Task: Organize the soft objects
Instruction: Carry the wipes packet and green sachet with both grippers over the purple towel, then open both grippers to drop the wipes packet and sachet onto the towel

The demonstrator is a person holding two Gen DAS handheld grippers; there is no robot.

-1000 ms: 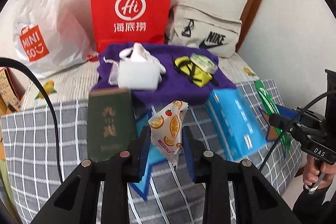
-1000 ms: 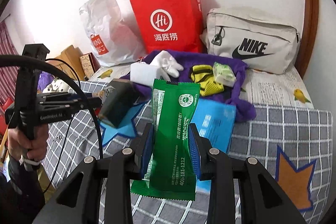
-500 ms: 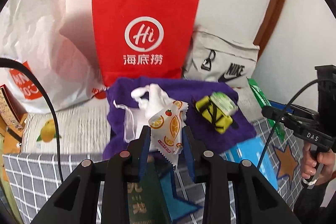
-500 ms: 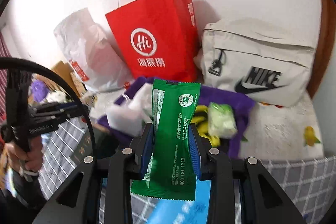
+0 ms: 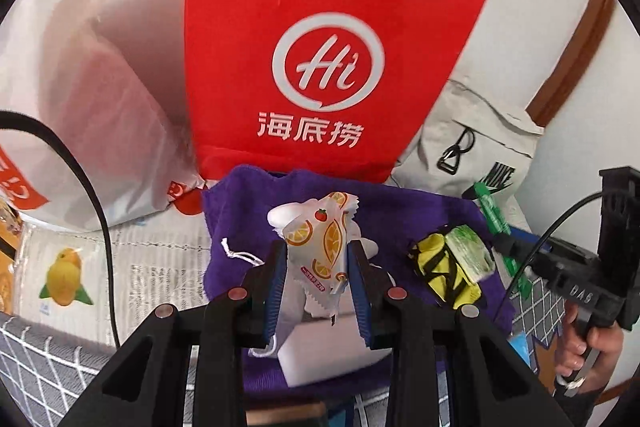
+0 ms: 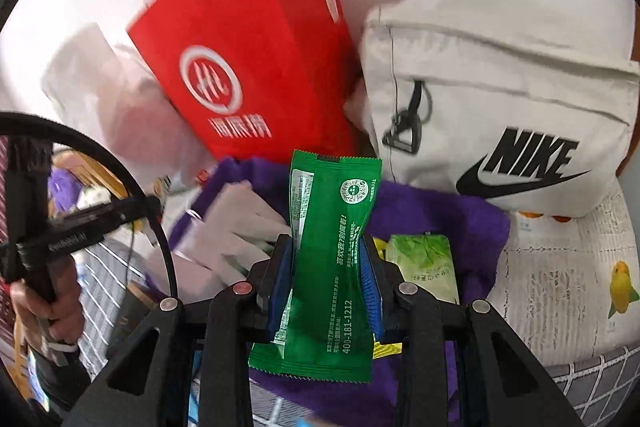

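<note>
My left gripper is shut on a white sachet printed with orange slices and holds it above the purple towel. My right gripper is shut on a long green sachet, also above the purple towel; the right gripper also shows at the right of the left wrist view. On the towel lie a white drawstring pouch, a yellow-and-black item and a pale green tissue pack.
A red paper bag stands just behind the towel, with a white plastic bag to its left and a beige Nike pouch to its right. A grey checked cloth covers the near bed.
Both grippers have moved forward over the towel towards the red bag, each still holding its sachet. The green book and blue packet have dropped out of sight below.
</note>
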